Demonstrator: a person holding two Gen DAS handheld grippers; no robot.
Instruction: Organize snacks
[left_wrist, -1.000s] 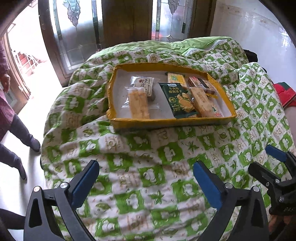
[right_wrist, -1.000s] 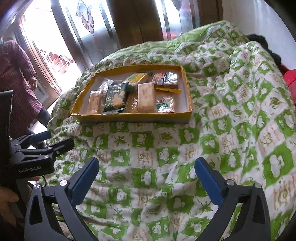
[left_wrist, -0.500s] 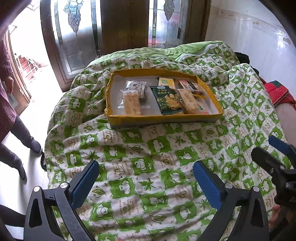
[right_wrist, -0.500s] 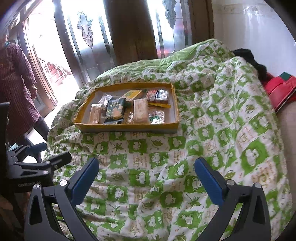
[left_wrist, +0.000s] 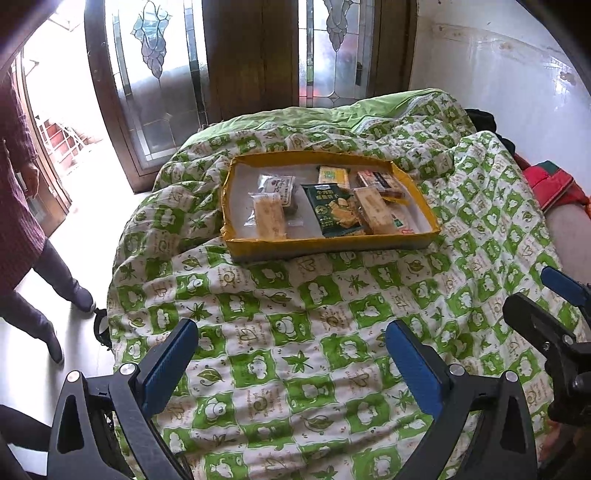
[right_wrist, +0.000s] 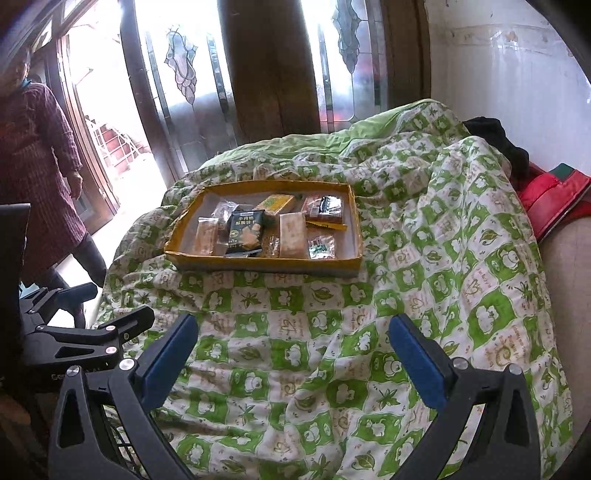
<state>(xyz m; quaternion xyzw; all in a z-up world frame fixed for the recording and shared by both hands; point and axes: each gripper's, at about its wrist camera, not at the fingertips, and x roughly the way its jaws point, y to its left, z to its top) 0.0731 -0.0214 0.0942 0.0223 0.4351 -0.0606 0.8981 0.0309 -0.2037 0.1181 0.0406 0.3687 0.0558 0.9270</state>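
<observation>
A shallow yellow cardboard tray (left_wrist: 332, 245) (right_wrist: 266, 264) rests on a green-and-white quilt and holds several wrapped snacks. Among them are a dark green cracker bag (left_wrist: 334, 214) (right_wrist: 245, 232), a clear-wrapped yellow cake (left_wrist: 269, 219) and a pale biscuit pack (right_wrist: 292, 234). My left gripper (left_wrist: 291, 354) is open and empty, well short of the tray, over the quilt. My right gripper (right_wrist: 291, 350) is also open and empty, equally far back. Each gripper shows at the edge of the other's view.
The quilt (left_wrist: 332, 332) covers a bed that drops off at the left to a pale floor. A person in a dark red garment (right_wrist: 40, 155) stands on that floor by glass-panelled wooden doors (left_wrist: 258, 55). A red cushion (right_wrist: 554, 195) lies at the right by a white wall.
Both grippers have pulled back and risen away from the tray, so it looks smaller and farther. The snacks have not moved. Both grippers stay open.
</observation>
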